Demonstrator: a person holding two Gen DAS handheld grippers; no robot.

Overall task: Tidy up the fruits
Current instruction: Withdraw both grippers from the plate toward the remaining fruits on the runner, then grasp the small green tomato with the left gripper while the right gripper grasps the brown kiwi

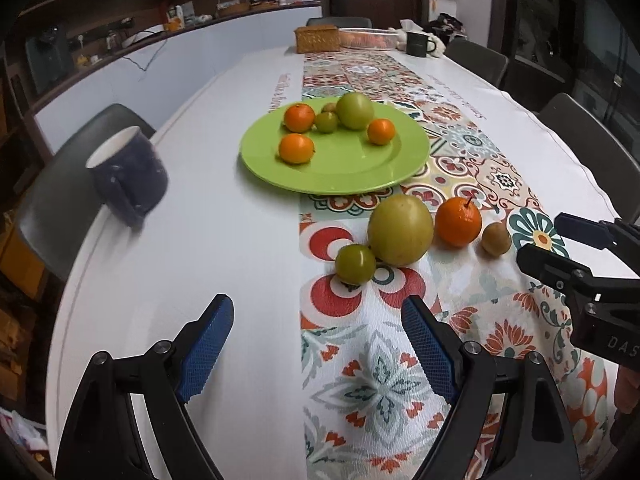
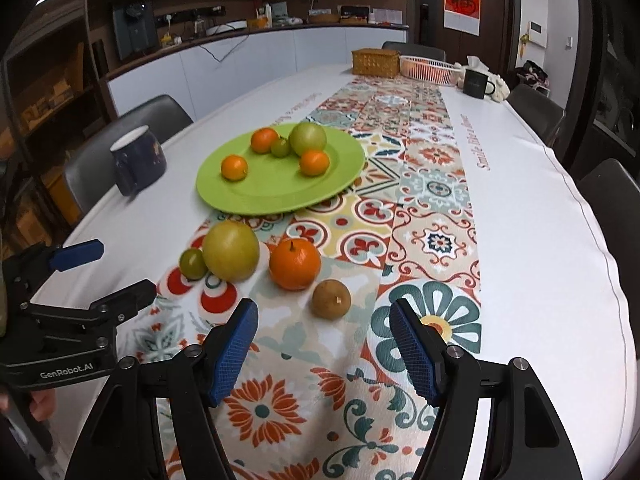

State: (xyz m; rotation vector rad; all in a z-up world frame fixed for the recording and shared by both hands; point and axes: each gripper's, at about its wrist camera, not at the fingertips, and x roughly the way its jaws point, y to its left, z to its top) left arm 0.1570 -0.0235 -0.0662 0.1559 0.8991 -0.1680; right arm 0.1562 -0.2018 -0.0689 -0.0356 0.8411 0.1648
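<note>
A green plate point(image 1: 360, 176) point(image 2: 256, 196) holds three oranges, a large green fruit, a small green fruit and a small brown one. On the patterned runner in front of it lie a small green fruit point(image 1: 355, 264) point(image 2: 193, 263), a large yellow-green fruit point(image 1: 400, 230) point(image 2: 231, 250), an orange point(image 1: 458, 222) point(image 2: 295, 264) and a brown kiwi-like fruit point(image 1: 496, 239) point(image 2: 331, 299). My left gripper point(image 1: 318, 316) point(image 2: 116, 270) is open and empty, just short of the small green fruit. My right gripper point(image 2: 324, 320) point(image 1: 540, 240) is open and empty, just short of the brown fruit.
A dark blue mug point(image 1: 128, 172) point(image 2: 138, 160) stands left of the plate near the table edge. A wicker box point(image 2: 376, 62), a pink basket point(image 2: 428, 67) and a dark mug point(image 2: 478, 84) sit at the far end. Chairs surround the table.
</note>
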